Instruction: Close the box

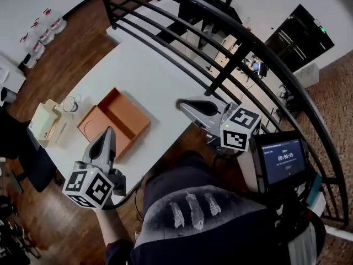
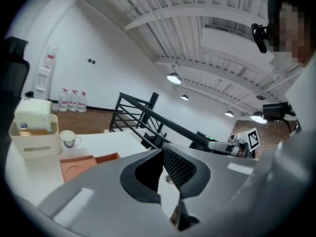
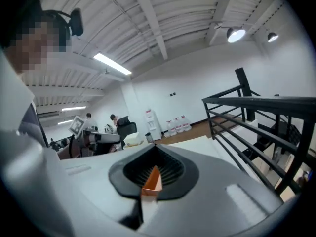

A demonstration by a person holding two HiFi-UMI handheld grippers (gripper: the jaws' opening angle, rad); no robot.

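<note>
Our left gripper (image 1: 108, 131) leads: its jaws are pressed together at the tips with nothing between them. It sits over the near side of the orange box (image 1: 124, 115), and we cannot tell whether it touches. Our right gripper (image 1: 180, 104) is likewise closed and empty. It hangs by the near edge of the table (image 1: 149, 65), well apart from the box, and in the right gripper view a sliver of orange shows beyond its tips.

The box lies open on the white table. What looks like its lid (image 1: 91, 125) is laid out flat on the side nearest the cream container (image 1: 45, 120) and the cup (image 1: 69, 104). We judge the closing not yet begun.

Here is where it could slip. With tips together we can only nudge the lid, not pinch it. A light card box on a smooth top may skate towards the cup and container instead of folding. With the right gripper so far off, nothing braces the tray. A lid lifted only partway could also flop back flat.
</note>
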